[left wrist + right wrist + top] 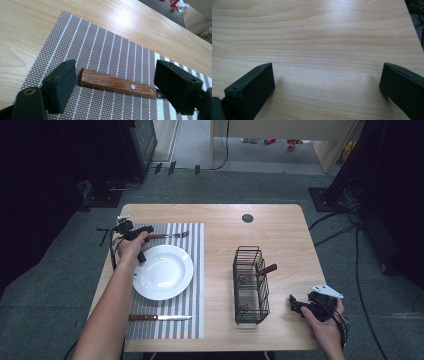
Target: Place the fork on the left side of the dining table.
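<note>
My left gripper (115, 85) stands wide open astride the fork's wooden handle (117, 83), which lies on the striped placemat (105, 47) beyond the plate (162, 271). I'd keep the handle centred and the jaws low before closing. My right gripper (327, 87) rests open and empty on the desk (317, 32).

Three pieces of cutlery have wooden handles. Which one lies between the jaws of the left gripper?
The wooden-handled fork, beyond the white plate; the open left gripper straddles its handle. The knife lies nearer, the third stands in the wire basket.
</note>
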`<move>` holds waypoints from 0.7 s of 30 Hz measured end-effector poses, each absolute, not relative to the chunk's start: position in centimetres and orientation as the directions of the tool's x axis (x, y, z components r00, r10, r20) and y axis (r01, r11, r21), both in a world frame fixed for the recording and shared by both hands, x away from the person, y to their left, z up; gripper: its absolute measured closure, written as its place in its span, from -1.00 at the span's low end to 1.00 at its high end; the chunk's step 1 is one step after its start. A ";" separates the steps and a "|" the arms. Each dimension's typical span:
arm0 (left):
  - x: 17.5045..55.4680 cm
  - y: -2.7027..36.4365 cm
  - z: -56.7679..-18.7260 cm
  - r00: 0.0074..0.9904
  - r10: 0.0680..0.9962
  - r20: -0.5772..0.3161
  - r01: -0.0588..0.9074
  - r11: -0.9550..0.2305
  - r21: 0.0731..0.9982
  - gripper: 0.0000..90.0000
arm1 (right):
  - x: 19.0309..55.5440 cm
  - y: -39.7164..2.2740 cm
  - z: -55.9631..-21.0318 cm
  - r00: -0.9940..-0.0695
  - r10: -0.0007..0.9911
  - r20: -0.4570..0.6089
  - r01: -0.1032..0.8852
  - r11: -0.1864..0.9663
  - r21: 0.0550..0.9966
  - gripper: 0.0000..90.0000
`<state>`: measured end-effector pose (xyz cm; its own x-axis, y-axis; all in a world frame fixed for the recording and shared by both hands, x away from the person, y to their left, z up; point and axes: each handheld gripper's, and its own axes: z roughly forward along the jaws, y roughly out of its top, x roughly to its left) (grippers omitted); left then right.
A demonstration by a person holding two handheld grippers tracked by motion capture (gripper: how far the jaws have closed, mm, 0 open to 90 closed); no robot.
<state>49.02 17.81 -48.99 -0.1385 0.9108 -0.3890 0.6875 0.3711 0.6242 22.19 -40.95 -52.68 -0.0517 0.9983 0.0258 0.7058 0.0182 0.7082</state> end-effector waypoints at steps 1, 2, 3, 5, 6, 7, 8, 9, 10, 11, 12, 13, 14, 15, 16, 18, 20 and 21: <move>48.9 17.8 -48.7 -0.131 0.916 -0.379 0.683 0.360 0.635 -0.58 | 22.2 -41.0 -52.7 -0.052 0.998 0.026 0.706 0.018 0.708 -1.00; 48.9 17.8 -48.7 -0.131 0.916 -0.379 0.683 0.360 0.635 -0.58 | 22.2 -41.0 -52.7 -0.052 0.998 0.026 0.706 0.018 0.708 -1.00; 48.7 17.8 -48.2 -0.123 0.920 -0.371 0.675 0.351 0.648 -0.58 | 22.2 -41.0 -52.7 -0.052 0.998 0.026 0.706 0.018 0.708 -1.00; 48.6 17.8 -48.0 -0.115 0.921 -0.373 0.672 0.349 0.654 -0.58 | 22.2 -41.0 -52.7 -0.052 0.998 0.026 0.706 0.018 0.708 -1.00; 48.3 17.8 -47.4 -0.101 0.924 -0.368 0.663 0.338 0.668 -0.59 | 22.2 -41.0 -52.7 -0.052 0.998 0.026 0.706 0.018 0.708 -1.00; 48.2 17.8 -47.1 -0.092 0.926 -0.365 0.659 0.332 0.675 -0.59 | 22.2 -41.0 -52.7 -0.052 0.998 0.026 0.706 0.018 0.708 -1.00; 48.2 17.8 -47.1 -0.092 0.926 -0.365 0.659 0.332 0.675 -0.59 | 22.2 -41.0 -52.7 -0.052 0.998 0.026 0.706 0.018 0.708 -1.00; 48.0 17.9 -46.8 -0.084 0.927 -0.365 0.656 0.327 0.681 -0.59 | 22.2 -41.0 -52.7 -0.052 0.998 0.026 0.706 0.018 0.708 -1.00; 47.9 17.8 -46.6 -0.077 0.930 -0.360 0.650 0.321 0.689 -0.59 | 22.2 -41.0 -52.7 -0.052 0.998 0.026 0.706 0.019 0.708 -1.00; 47.5 17.8 -45.9 -0.057 0.927 -0.372 0.643 0.319 0.697 -0.59 | 22.2 -41.0 -52.7 -0.052 0.998 0.026 0.706 0.018 0.708 -1.00; 47.5 17.8 -45.9 -0.057 0.927 -0.372 0.643 0.319 0.697 -0.59 | 22.2 -41.0 -52.7 -0.052 0.998 0.026 0.706 0.018 0.708 -1.00; 47.3 17.8 -45.6 -0.046 0.926 -0.374 0.637 0.316 0.703 -0.59 | 22.2 -41.0 -52.7 -0.051 0.998 0.026 0.706 0.018 0.708 -1.00; 47.1 17.8 -45.3 -0.034 0.928 -0.370 0.634 0.307 0.710 -0.59 | 22.2 -41.0 -52.7 -0.052 0.998 0.026 0.706 0.018 0.708 -1.00; 46.6 17.7 -44.6 -0.025 0.930 -0.368 0.621 0.303 0.723 -0.63 | 22.2 -41.0 -52.7 -0.052 0.998 0.026 0.706 0.018 0.708 -1.00; 46.6 17.7 -44.6 -0.025 0.930 -0.368 0.621 0.303 0.723 -0.64 | 22.2 -41.0 -52.7 -0.052 0.998 0.026 0.706 0.018 0.708 -1.00; 46.1 17.8 -43.9 -0.012 0.931 -0.366 0.610 0.297 0.735 -0.64 | 22.2 -41.0 -52.7 -0.052 0.998 0.026 0.706 0.018 0.708 -1.00; 45.6 17.8 -43.3 0.005 0.934 -0.357 0.606 0.281 0.744 -0.68 | 22.2 -41.0 -52.7 -0.052 0.998 0.026 0.706 0.018 0.708 -1.00; 45.3 17.9 -43.1 0.014 0.936 -0.352 0.603 0.272 0.750 -0.69 | 22.2 -41.0 -52.7 -0.052 0.998 0.026 0.706 0.018 0.708 -1.00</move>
